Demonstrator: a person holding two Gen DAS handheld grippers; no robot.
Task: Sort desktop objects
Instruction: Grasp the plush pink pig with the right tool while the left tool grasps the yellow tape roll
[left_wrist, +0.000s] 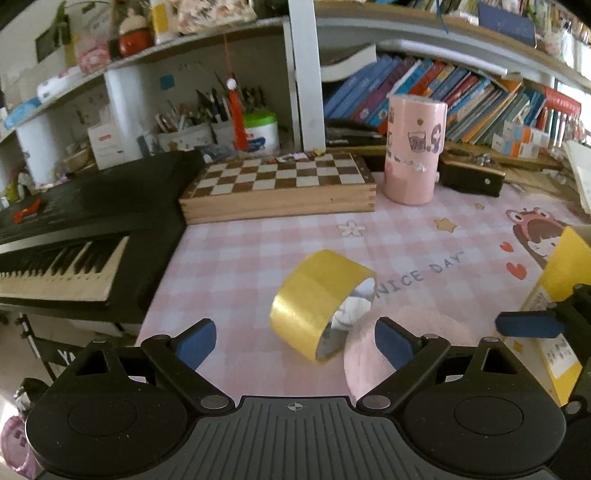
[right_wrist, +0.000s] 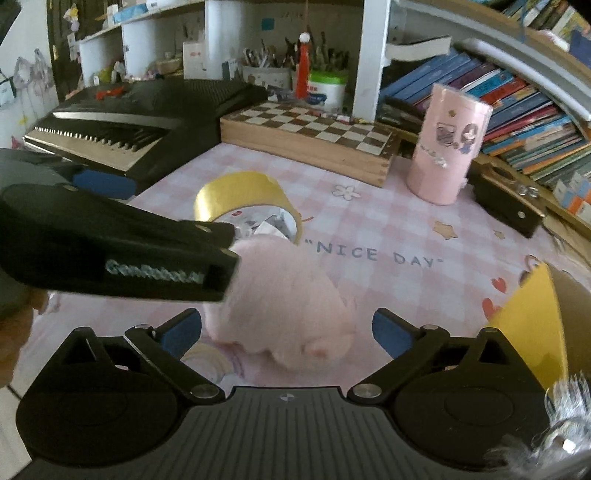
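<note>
A yellow tape roll (left_wrist: 314, 299) stands on its edge on the pink checked mat (left_wrist: 258, 251), just ahead of my left gripper (left_wrist: 295, 343). That gripper is open, with its blue pads wide on either side and touching nothing. A pink plush toy (right_wrist: 284, 306) lies on the mat between the blue pads of my right gripper (right_wrist: 286, 332), which is open and not pressing on it. The plush (left_wrist: 402, 332) also shows beside the tape roll (right_wrist: 240, 199). The left gripper's black housing (right_wrist: 110, 240) crosses the left of the right wrist view.
A wooden chessboard box (left_wrist: 280, 184), a pink cylinder container (left_wrist: 413, 147) and a black case (left_wrist: 472, 177) stand at the back of the mat. A black keyboard (left_wrist: 74, 240) lies along the left. A yellow box (right_wrist: 532, 314) stands at the right, and shelves of books rise behind.
</note>
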